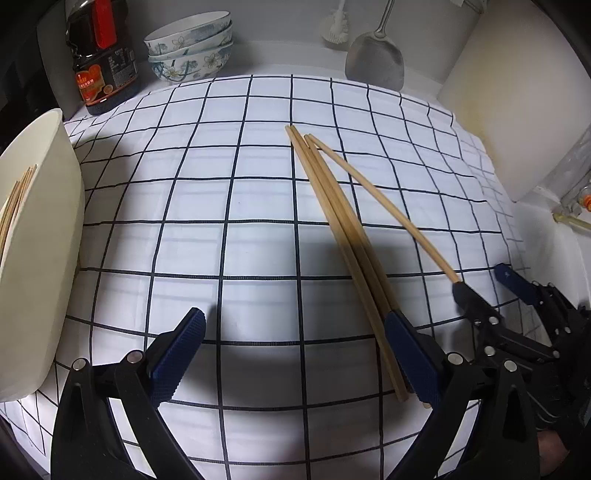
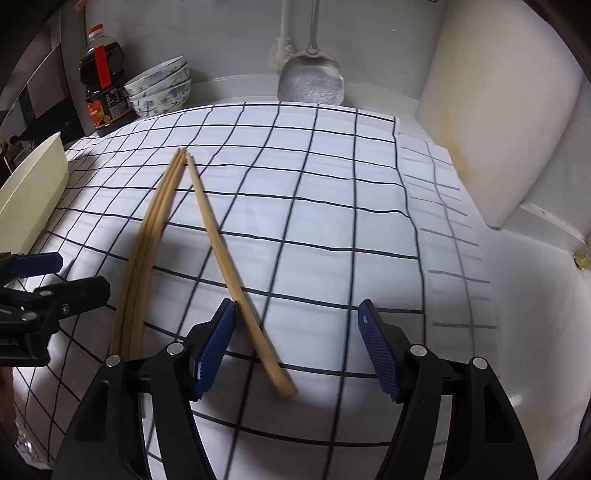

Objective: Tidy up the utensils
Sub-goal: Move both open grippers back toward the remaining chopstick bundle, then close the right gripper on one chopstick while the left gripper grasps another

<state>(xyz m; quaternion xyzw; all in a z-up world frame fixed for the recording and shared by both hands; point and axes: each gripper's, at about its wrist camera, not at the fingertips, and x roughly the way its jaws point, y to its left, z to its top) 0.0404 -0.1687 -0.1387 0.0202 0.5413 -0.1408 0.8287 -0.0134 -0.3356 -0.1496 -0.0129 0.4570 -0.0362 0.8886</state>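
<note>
Several wooden chopsticks lie on the checked cloth. A bundle of them lies together; a single chopstick splays off to the right. My left gripper is open and empty, its right finger beside the bundle's near ends. My right gripper is open, with the single chopstick's near end lying between its fingers, close to the left pad. A cream container at the left holds more chopsticks.
At the back stand a dark sauce bottle, stacked floral bowls, a hanging metal spatula and a brush. A white cutting board leans at the right.
</note>
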